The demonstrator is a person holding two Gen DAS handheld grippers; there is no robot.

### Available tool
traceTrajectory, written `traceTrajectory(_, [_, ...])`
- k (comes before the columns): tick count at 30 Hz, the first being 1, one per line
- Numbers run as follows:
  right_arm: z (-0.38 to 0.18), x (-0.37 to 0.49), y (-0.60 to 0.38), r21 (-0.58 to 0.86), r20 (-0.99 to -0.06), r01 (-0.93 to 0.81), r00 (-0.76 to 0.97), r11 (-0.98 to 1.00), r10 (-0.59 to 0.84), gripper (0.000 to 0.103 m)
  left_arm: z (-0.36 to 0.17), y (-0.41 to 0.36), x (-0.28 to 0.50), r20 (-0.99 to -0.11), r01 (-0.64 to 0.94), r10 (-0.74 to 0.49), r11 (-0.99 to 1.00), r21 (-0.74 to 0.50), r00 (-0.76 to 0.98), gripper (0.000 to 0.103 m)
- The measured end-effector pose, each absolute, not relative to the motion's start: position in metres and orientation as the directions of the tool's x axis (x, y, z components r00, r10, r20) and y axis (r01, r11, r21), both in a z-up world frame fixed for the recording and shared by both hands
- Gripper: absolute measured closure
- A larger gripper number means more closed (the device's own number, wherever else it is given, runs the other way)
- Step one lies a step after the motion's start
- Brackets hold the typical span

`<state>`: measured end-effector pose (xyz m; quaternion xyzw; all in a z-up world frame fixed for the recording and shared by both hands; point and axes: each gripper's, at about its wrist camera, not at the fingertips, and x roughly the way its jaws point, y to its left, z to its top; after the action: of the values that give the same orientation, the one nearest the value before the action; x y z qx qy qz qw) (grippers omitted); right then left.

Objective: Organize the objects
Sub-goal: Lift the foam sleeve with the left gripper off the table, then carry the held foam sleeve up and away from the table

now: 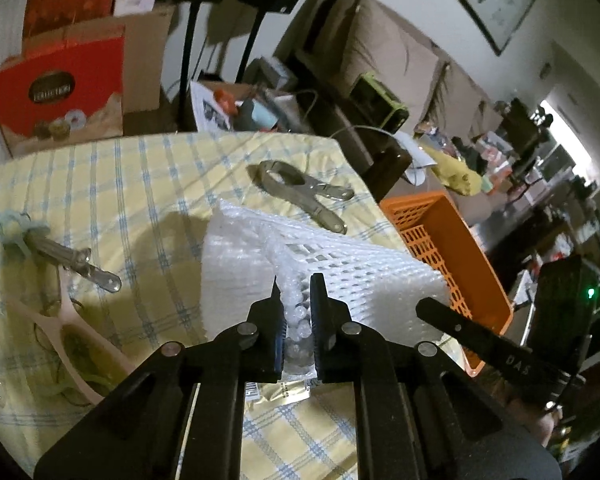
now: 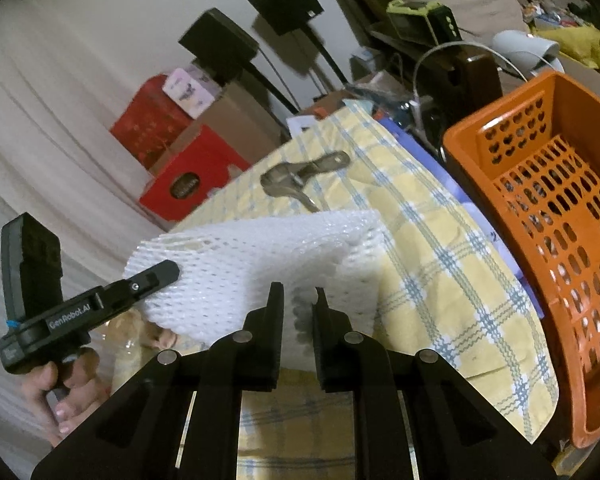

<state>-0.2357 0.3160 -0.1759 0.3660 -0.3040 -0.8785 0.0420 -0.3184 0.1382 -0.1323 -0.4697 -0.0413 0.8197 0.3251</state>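
Observation:
A white foam mesh sheet [image 1: 352,268] hangs lifted above the yellow checked tablecloth [image 1: 140,184], held at two edges. My left gripper [image 1: 296,292] is shut on its near edge, with crumpled foam bunched between the pads. In the right wrist view the same sheet [image 2: 252,264] spreads out ahead, and my right gripper [image 2: 299,294] is shut on its lower edge. The left gripper [image 2: 168,272] comes in from the left there, a hand under it. The right gripper [image 1: 424,306] shows at the sheet's right corner in the left wrist view.
A metal clamp [image 1: 300,192] lies on the cloth beyond the sheet. A metal tool with a pale blue handle [image 1: 60,256] and a pink spoon-like piece [image 1: 72,340] lie to the left. An orange perforated basket [image 2: 540,220] stands off the table's right edge. Red boxes [image 1: 60,88] stand behind.

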Motion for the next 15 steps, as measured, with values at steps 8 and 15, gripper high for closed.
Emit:
traceTrajectory(8, [-0.163,-0.232,0.313,0.584,-0.591,-0.121,-0.742,-0.803,-0.318,0.09,-0.115,0.129,-0.313,-0.732,-0.466,0.549,-0.812,-0.353,-0.403,0.093])
traceTrajectory(15, [-0.14,-0.22,0.301,0.6,-0.544,-0.07,-0.766,-0.797,-0.342,0.092,-0.076,0.119,-0.283,-0.709,-0.46,0.521,-0.834,-0.305,-0.475,0.094])
